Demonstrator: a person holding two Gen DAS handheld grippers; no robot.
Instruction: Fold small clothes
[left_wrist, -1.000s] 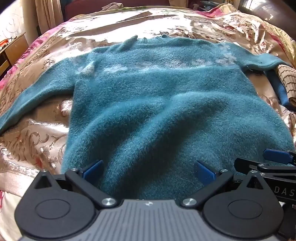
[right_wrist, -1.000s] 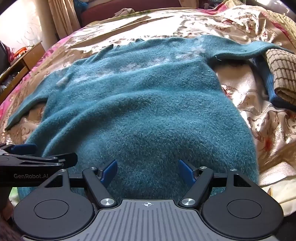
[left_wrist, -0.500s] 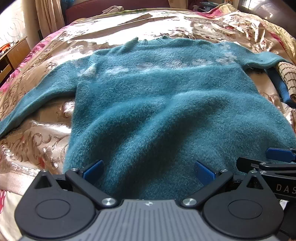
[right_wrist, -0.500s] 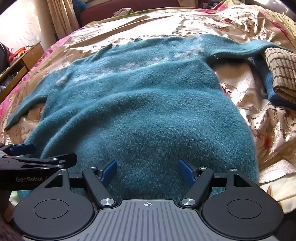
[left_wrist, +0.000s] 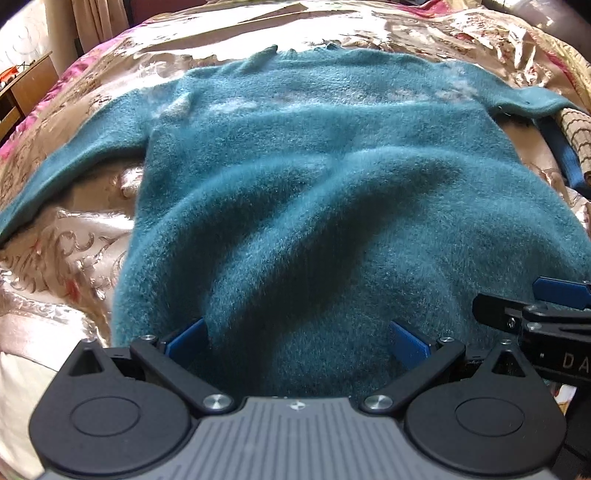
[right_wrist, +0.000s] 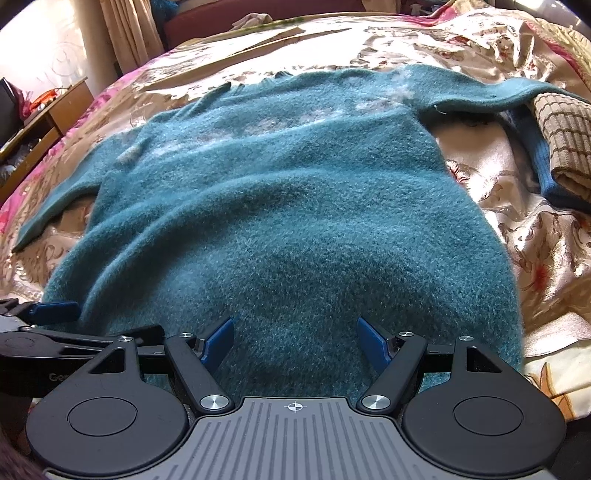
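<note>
With both grippers' jaws apart over the teal sweater (left_wrist: 314, 177) hem, we close the left gripper (left_wrist: 297, 341) and right gripper (right_wrist: 295, 341) evenly, gathering both knit layers.

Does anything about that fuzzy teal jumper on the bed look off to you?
Yes: the fuzzy teal jumper has pale, whitish patches across its chest, as if faded or worn. Its right sleeve runs into a folded brown checked cloth. Otherwise it lies flat, with soft ripples near the hem.

Sunlit bedroom, bed in the middle.
Bright light falls across the shiny floral bedspread (right_wrist: 388, 40); curtains (right_wrist: 129, 33) and a wooden cabinet (right_wrist: 48, 114) stand left.
</note>
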